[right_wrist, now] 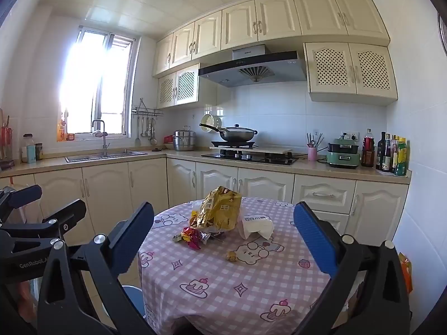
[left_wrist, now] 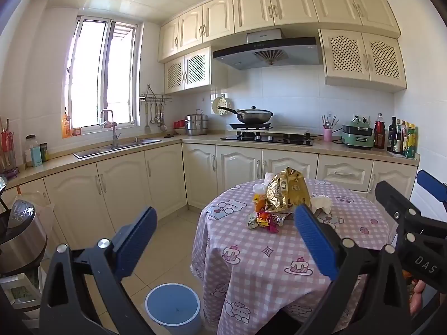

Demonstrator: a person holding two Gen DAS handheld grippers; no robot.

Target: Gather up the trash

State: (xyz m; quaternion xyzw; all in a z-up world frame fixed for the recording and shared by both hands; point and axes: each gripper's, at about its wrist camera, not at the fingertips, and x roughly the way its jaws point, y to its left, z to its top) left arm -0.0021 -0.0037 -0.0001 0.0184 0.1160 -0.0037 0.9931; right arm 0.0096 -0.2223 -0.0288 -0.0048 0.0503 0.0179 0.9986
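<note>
A: What's nearest?

B: The two grippers. The left gripper (left_wrist: pixel 225 230) has its blue pads spread wide with nothing between them, and the right gripper (right_wrist: pixel 223 229) is spread just as wide and just as empty. Both hover short of the table, apart from everything on it.

A: And below them?

B: A blue trash bin (left_wrist: pixel 173 305) stands on the floor tiles beside the round table (right_wrist: pixel 237 293), low on the left gripper's side. The table wears a pink checked cloth printed with bears and cakes.

A: Where is the trash?

B: Ahead of both grippers, past the middle of the table. A small crumpled brownish scrap (right_wrist: pixel 231 256) lies alone, nearest the right gripper. Beyond it sits a heap of bright candy wrappers (right_wrist: pixel 192 236), touching a large crinkled gold snack bag (right_wrist: pixel 220 209) that stands tallest. A crumpled white tissue (right_wrist: pixel 257 226) rests just beside the bag, on its right in the right wrist view.

A: Farther back?

B: Cream cabinets, a counter with a steel sink (left_wrist: pixel 117 148) under the window, a wok (left_wrist: pixel 252 115) on the stove beneath the range hood, and bottles (left_wrist: pixel 402 139) at the counter's far right end.
</note>
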